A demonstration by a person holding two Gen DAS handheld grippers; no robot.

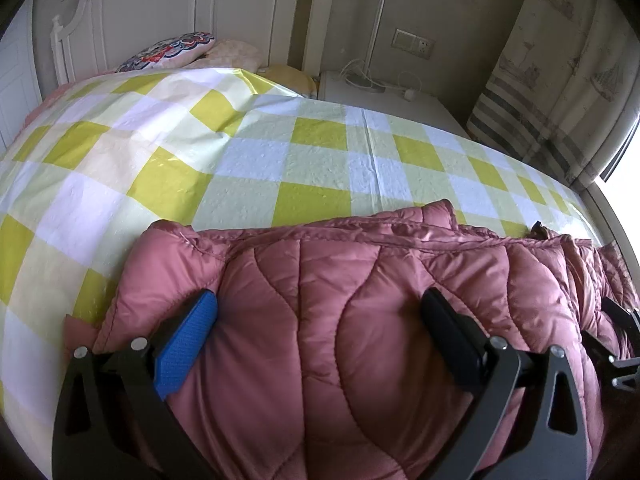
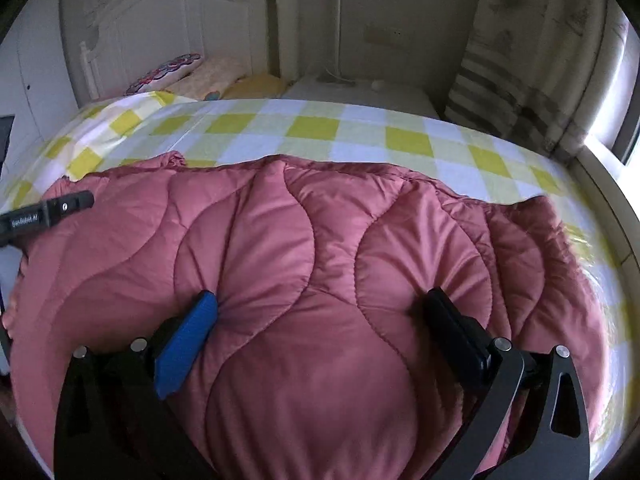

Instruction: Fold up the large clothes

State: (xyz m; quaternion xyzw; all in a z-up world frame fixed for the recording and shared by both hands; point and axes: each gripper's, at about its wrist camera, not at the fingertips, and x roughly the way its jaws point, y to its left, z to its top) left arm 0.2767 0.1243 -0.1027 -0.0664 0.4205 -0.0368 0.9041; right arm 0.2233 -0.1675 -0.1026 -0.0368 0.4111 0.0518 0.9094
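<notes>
A pink quilted puffer jacket (image 1: 360, 256) lies bunched along the near edge of a bed. In the left wrist view my left gripper (image 1: 320, 300) stands wide open, its blue finger (image 1: 188, 340) and black finger (image 1: 452, 332) pressed into the padding, which bulges between them. The right wrist view shows the same jacket (image 2: 304, 216) spread wider. There my right gripper (image 2: 320, 300) is also wide open, both fingers dented into the fabric. Part of the right gripper (image 1: 624, 320) shows at the left view's right edge, and part of the left gripper (image 2: 48, 212) at the right view's left edge.
The bed has a yellow-and-white checked cover (image 1: 280, 152). Pillows (image 1: 172, 50) lie by a white headboard (image 1: 160, 0). Beyond the bed stands a white bedside unit (image 1: 384, 92) with cables. A striped curtain (image 1: 552, 92) hangs at the right by a bright window.
</notes>
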